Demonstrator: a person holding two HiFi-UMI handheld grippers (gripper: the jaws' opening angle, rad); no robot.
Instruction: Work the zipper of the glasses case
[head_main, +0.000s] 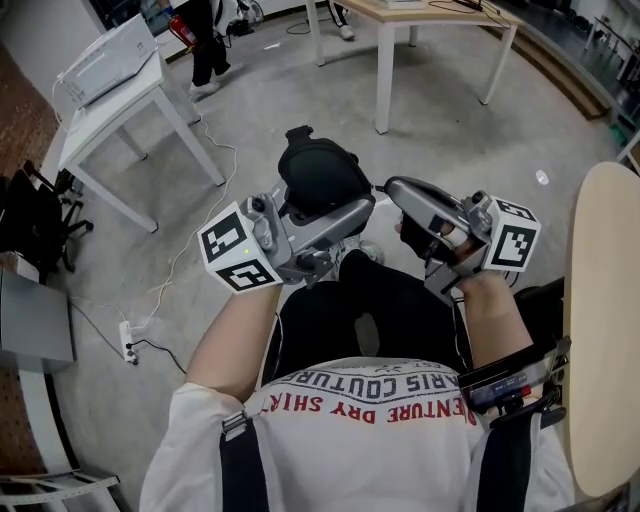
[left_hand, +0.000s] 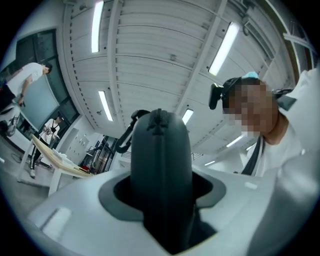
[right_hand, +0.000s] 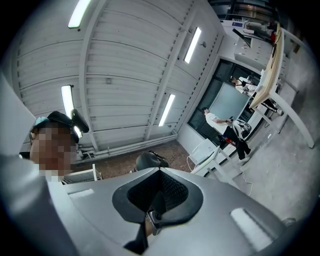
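The black glasses case (head_main: 320, 175) stands upright over my lap, and my left gripper (head_main: 335, 215) is shut on its lower half. In the left gripper view the case (left_hand: 160, 165) fills the gap between the jaws of the left gripper (left_hand: 160, 210). Its seam faces the camera, and a black clip (left_hand: 125, 135) hangs at its top left. My right gripper (head_main: 395, 188) is level with the case, just to its right, with its tips pointing at it. In the right gripper view the jaws (right_hand: 160, 172) are shut, and the case (right_hand: 149, 160) shows just beyond the tips. I cannot tell whether they pinch anything.
A white table (head_main: 110, 110) with a white box (head_main: 105, 60) stands at the far left. A wooden table (head_main: 400, 15) is at the back, and a round wooden top (head_main: 605, 300) is close on my right. A power strip (head_main: 128, 340) and cables lie on the floor.
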